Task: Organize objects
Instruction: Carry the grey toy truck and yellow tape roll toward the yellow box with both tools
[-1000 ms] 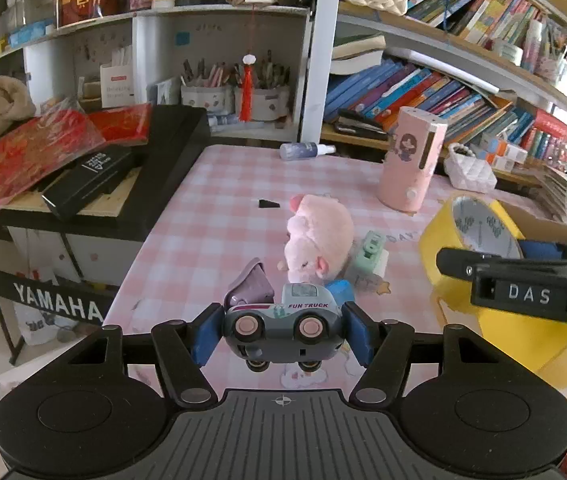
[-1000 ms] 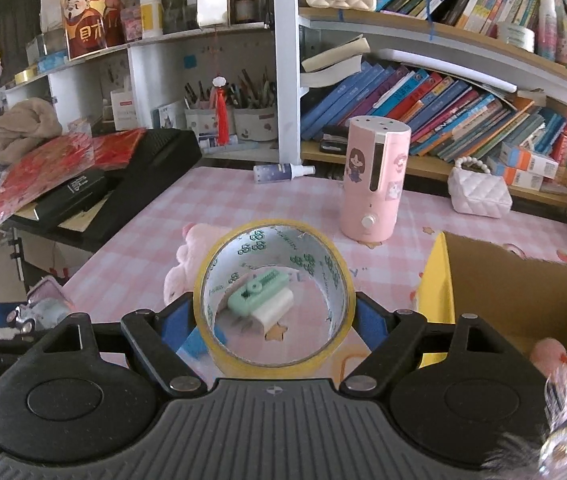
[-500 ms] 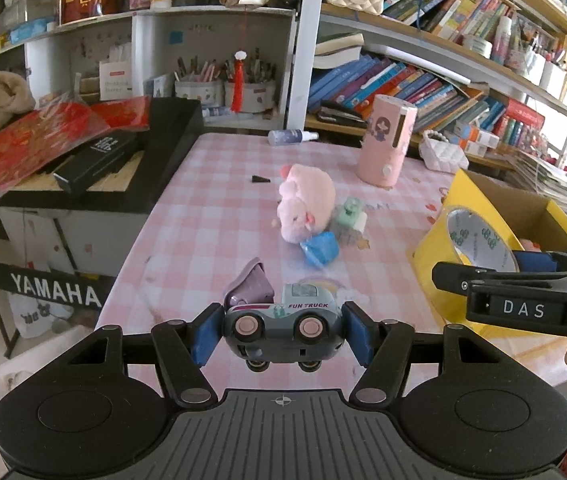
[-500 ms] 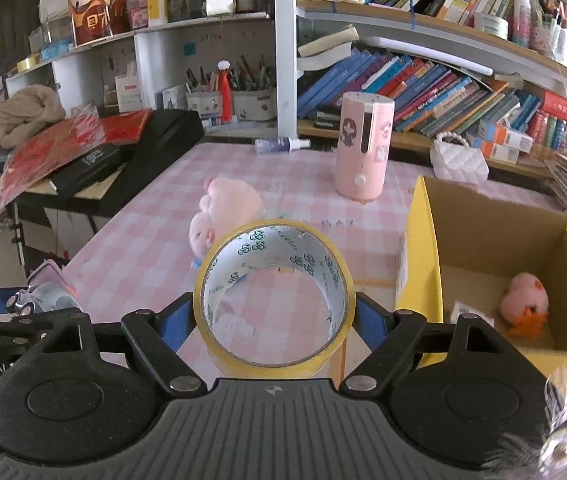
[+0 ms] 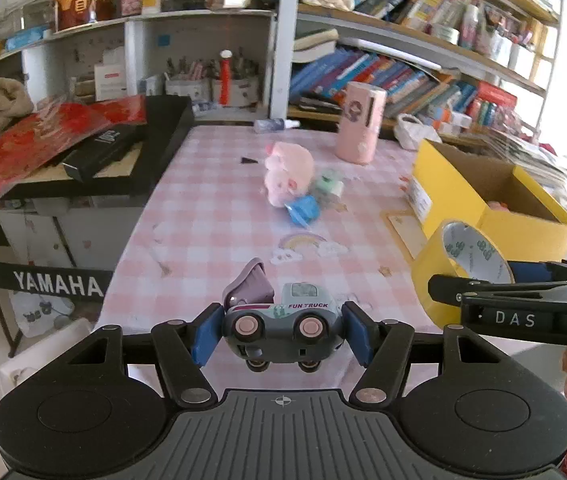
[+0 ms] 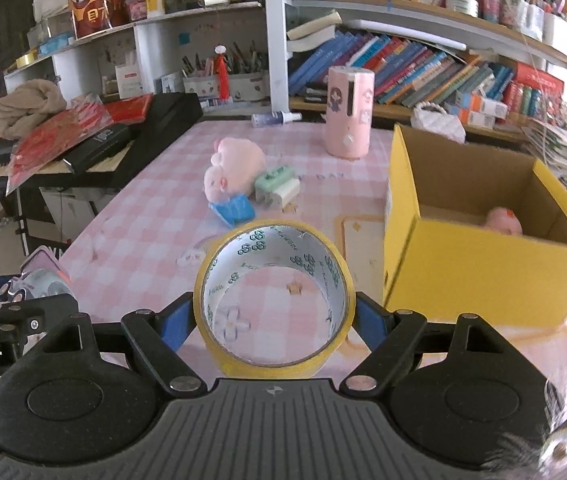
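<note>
My left gripper [image 5: 281, 332] is shut on a grey toy truck [image 5: 283, 326] marked FUN TRUCK, held above the near end of the pink checked table [image 5: 211, 216]. My right gripper [image 6: 275, 316] is shut on a yellow tape roll [image 6: 275, 300]; the roll also shows in the left wrist view [image 5: 459, 260]. An open yellow cardboard box [image 6: 463, 256] stands at the right with a pink plush [image 6: 503, 220] inside. On the table lie a pink plush pig [image 6: 235, 168], a green-white item [image 6: 277, 186] and a blue item [image 6: 233, 208].
A pink cylinder [image 6: 349, 120], a small spray bottle [image 6: 275, 118] and a white pouch [image 6: 437, 120] sit at the table's far end. A black keyboard [image 5: 95, 152] with red packets stands on the left. Bookshelves [image 6: 423, 60] fill the back.
Both grippers have pulled back from the table towards its near end, each still holding its object. The plush pig and box now look farther away.
</note>
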A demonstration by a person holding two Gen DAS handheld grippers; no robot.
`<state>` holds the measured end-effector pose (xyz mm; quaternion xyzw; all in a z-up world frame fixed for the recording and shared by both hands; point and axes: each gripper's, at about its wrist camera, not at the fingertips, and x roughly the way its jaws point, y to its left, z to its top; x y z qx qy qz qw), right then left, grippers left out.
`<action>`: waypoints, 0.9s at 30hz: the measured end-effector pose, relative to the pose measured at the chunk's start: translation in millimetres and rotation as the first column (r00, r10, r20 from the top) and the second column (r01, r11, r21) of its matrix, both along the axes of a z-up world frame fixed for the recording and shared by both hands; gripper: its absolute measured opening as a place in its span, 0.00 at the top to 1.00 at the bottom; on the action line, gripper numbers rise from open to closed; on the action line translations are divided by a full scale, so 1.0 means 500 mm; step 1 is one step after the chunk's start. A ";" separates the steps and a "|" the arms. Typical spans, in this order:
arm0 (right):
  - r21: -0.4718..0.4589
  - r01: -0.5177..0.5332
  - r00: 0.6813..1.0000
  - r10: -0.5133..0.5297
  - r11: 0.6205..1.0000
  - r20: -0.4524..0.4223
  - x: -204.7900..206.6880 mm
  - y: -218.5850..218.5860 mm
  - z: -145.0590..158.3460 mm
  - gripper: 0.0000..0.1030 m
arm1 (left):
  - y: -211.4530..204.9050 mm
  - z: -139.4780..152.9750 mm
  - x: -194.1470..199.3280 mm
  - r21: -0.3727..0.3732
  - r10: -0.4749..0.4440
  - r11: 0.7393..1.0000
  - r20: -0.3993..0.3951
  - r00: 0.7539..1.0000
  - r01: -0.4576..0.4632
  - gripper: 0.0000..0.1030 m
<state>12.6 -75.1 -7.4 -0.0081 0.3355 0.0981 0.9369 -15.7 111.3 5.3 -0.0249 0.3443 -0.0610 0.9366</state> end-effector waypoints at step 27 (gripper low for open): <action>0.006 0.328 0.938 -0.326 0.945 -0.116 -0.184 -0.157 -0.043 0.22 | -0.155 -0.018 -0.053 -0.011 -0.331 0.943 -0.023 0.943 0.331 0.38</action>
